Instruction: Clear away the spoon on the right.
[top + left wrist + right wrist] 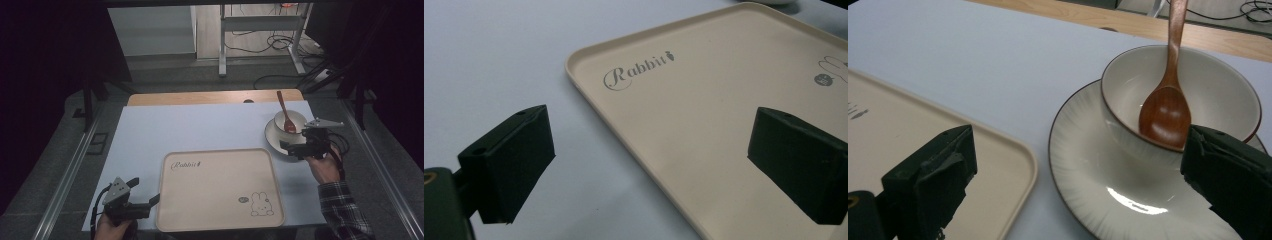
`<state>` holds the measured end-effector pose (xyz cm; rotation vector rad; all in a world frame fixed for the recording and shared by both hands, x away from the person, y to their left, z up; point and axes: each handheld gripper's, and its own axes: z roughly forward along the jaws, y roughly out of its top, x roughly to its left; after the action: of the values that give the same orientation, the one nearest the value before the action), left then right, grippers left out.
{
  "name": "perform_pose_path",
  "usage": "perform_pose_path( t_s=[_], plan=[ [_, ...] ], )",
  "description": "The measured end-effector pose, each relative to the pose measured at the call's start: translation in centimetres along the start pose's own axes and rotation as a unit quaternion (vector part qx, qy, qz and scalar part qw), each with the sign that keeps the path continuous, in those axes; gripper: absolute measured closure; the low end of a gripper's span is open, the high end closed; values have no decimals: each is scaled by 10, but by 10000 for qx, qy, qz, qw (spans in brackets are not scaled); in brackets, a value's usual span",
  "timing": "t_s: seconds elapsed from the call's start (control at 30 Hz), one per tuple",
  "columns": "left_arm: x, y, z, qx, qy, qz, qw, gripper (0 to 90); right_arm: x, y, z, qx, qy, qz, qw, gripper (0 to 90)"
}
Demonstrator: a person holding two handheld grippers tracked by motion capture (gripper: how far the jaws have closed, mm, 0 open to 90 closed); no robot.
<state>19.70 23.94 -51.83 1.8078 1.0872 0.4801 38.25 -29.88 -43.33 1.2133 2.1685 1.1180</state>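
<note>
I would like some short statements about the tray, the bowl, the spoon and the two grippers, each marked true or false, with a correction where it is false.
1. The wooden spoon rests in the bowl. True.
2. The bowl stands on the tray. False: it stands on a plate beside the tray, on the table.
3. The right gripper is open, its jaws on either side of the plate's near part. True.
4. The left gripper is shut on the tray's rim. False: its jaws are wide apart, holding nothing.
5. The tray carries food. False: it is bare, with a printed rabbit.

both jaws gape wide on the left gripper [150, 200] and right gripper [289, 146].
</note>
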Motion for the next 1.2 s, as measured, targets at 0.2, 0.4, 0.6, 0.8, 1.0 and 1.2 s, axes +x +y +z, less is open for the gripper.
perform_pose_path(
  t_s=[0.2, 0.4, 0.6, 0.8, 1.0, 1.2],
  plan=[
    [0, 0, 0, 1, -5, 2, 10000, 45, -8, 8, 12, 33, -183, 89, 9998, 13],
    [0, 0, 0, -1, -15, -6, 10000, 46, -16, 20, 25, 132, -373, 55, 9992, 5],
    [1, 0, 0, -2, -23, -18, 10000, 46, -23, 34, 35, 54, -418, 138, 9990, 5],
    [1, 0, 0, -5, -28, -23, 10000, 45, -29, 45, 48, 67, -406, 260, 9988, 5],
    [1, 0, 0, -8, -35, -21, 10000, 46, -39, 52, 59, 164, -665, 283, 9973, 147],
    [1, 0, 0, -8, -36, -18, 10000, 46, -48, 58, 70, 233, -875, 280, 9955, 298]
  ],
)
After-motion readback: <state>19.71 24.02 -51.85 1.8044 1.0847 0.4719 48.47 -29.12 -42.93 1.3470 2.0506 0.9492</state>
